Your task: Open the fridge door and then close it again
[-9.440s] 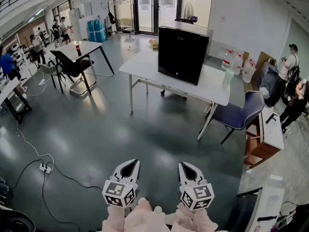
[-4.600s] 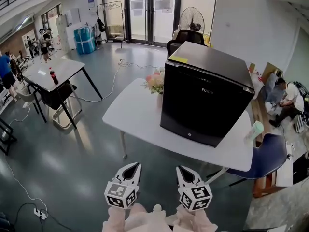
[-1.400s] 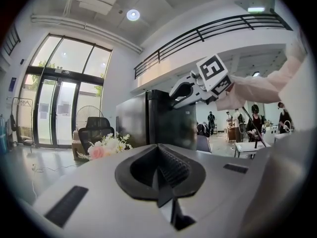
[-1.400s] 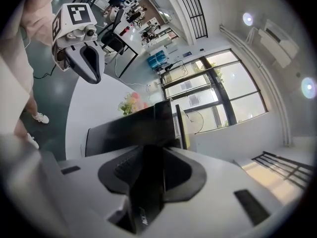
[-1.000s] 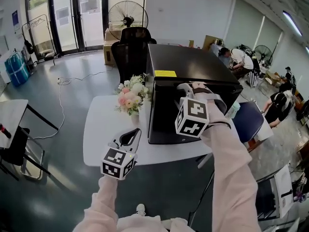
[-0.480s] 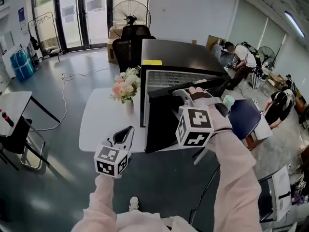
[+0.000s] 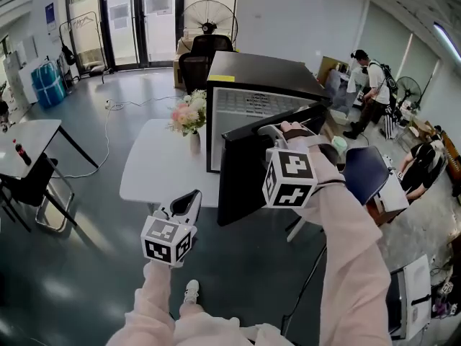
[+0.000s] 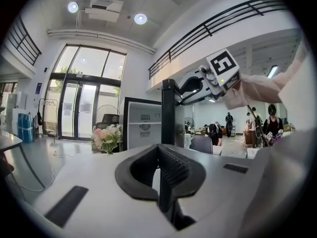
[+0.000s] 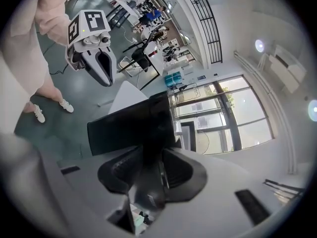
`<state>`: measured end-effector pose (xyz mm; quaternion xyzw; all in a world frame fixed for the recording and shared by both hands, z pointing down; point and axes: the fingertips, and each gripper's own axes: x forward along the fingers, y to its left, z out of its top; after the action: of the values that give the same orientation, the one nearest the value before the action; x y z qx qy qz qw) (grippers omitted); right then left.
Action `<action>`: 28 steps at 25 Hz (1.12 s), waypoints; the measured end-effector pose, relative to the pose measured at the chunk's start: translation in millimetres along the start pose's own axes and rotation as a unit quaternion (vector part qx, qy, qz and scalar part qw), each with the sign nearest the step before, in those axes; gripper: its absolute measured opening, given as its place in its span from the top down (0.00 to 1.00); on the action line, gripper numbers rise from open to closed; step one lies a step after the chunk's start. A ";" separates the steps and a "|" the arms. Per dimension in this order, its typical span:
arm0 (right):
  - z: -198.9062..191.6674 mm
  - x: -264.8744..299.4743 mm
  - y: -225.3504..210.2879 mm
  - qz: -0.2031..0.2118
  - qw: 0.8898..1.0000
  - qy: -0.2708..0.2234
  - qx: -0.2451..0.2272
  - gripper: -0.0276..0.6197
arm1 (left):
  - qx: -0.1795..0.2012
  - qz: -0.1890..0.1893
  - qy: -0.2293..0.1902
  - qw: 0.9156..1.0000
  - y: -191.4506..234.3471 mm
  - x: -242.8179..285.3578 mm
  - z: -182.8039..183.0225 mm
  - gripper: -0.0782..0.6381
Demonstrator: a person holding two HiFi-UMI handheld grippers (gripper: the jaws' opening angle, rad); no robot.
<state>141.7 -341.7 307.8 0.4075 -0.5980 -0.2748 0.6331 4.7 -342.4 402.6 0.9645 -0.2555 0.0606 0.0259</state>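
A black mini fridge stands on a white table. Its door is swung out toward me, and the pale inside shows. My right gripper sits over the door's top edge. In the right gripper view the dark door fills the gap between the pads of that gripper; its jaws have just been opening a little with the door between them. My left gripper hangs shut and empty in front of the table, left of the door. The left gripper view shows the door's edge.
A vase of flowers stands on the table left of the fridge. A blue chair is right of the table, and an office chair and a fan are behind. People stand at the far right. Another table is at the left.
The fridge door has swung further out toward me with the right gripper on its top edge, showing more of the inside. The left gripper has stayed low in front of the table.
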 end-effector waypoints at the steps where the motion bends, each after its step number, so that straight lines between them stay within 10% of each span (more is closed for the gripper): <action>1: -1.7 -4.0 2.9 -0.001 1.000 -0.001 -0.002 0.76 | -0.003 0.000 0.000 1.000 -6.4 -5.0 -1.5 0.88; 28: -77.9 -107.0 70.7 0.012 0.999 0.010 -0.034 0.73 | 0.019 -0.034 0.002 0.999 -138.0 -13.1 -9.8 0.88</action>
<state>193.9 -201.3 314.2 0.3814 -0.5870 -0.2829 0.6557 60.9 -215.4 408.0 0.9728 -0.2214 0.0669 0.0098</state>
